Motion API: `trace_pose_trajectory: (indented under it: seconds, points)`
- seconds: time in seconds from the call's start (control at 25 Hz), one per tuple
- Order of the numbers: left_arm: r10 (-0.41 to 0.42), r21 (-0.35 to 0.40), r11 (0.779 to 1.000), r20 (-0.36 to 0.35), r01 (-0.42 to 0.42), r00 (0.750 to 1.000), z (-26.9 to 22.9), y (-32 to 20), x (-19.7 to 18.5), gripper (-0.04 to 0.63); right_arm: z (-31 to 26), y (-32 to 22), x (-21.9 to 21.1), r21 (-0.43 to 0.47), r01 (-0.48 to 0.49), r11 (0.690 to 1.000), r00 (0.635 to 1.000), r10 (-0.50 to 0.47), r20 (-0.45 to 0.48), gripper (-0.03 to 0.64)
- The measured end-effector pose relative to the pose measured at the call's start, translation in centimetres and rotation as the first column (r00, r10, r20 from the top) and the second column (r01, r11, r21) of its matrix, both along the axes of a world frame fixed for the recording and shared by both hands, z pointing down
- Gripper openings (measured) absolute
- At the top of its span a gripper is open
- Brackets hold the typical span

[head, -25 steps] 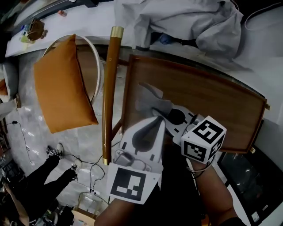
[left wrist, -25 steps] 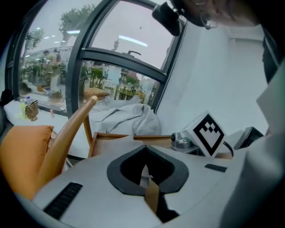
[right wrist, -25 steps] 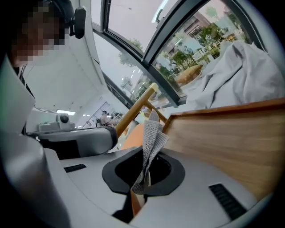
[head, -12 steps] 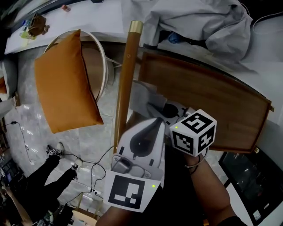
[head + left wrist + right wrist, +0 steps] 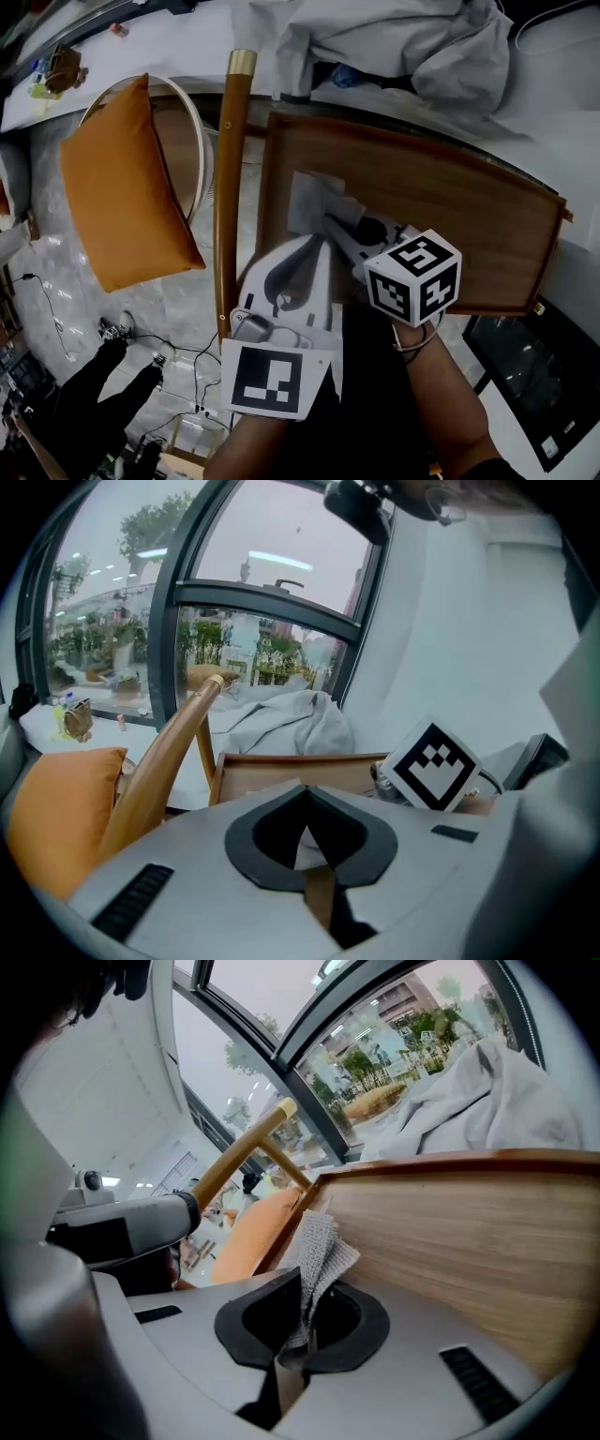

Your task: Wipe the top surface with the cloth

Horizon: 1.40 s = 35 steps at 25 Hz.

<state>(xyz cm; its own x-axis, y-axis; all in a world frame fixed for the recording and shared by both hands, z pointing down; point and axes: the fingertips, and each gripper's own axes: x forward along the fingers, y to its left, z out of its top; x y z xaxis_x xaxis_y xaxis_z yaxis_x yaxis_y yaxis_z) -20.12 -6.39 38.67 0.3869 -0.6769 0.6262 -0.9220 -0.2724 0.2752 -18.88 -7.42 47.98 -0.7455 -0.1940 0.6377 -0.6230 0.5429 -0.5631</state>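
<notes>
Grey woven cloth, brown wood-grain top surface, orange cushion, pale grey sheet, black-and-white marker cube.

Plump orange cushion leaning on a round white-rimmed chair, long wooden pole with a brass cap just beside it, crumpled grey sheet up top.

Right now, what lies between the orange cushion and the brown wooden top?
Head view: a brass-capped wooden pole and a white curved rim, left of the wooden top.
</notes>
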Motion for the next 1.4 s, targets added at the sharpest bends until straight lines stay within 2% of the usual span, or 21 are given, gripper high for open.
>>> trace_pose_trajectory:
  seconds: [0.28,0.6,1.12,1.4]
  points:
    - [-0.014,-0.056,0.998,0.054,0.017,0.998,3.2,-0.7,1.3,0.011,0.3,-1.0,5.3,0.014,-0.062,0.998,0.997,0.063,-0.045,0.028]
    - [0.04,-0.114,0.993,0.05,-0.034,0.998,5.8,-1.2,5.6,0.011,0.4,-1.6,11.2,0.023,-0.123,0.992,0.989,0.125,-0.08,0.028]
    - [0.17,-0.094,0.981,0.024,-0.167,0.985,5.4,-2.3,16.4,0.011,1.0,-0.8,23.2,0.015,-0.227,0.974,0.963,0.226,-0.147,0.028]
    - [0.282,-0.084,0.956,-0.013,-0.282,0.959,5.1,-1.9,23.0,0.011,1.1,0.0,30.5,0.02,-0.307,0.952,0.933,0.305,-0.191,0.028]
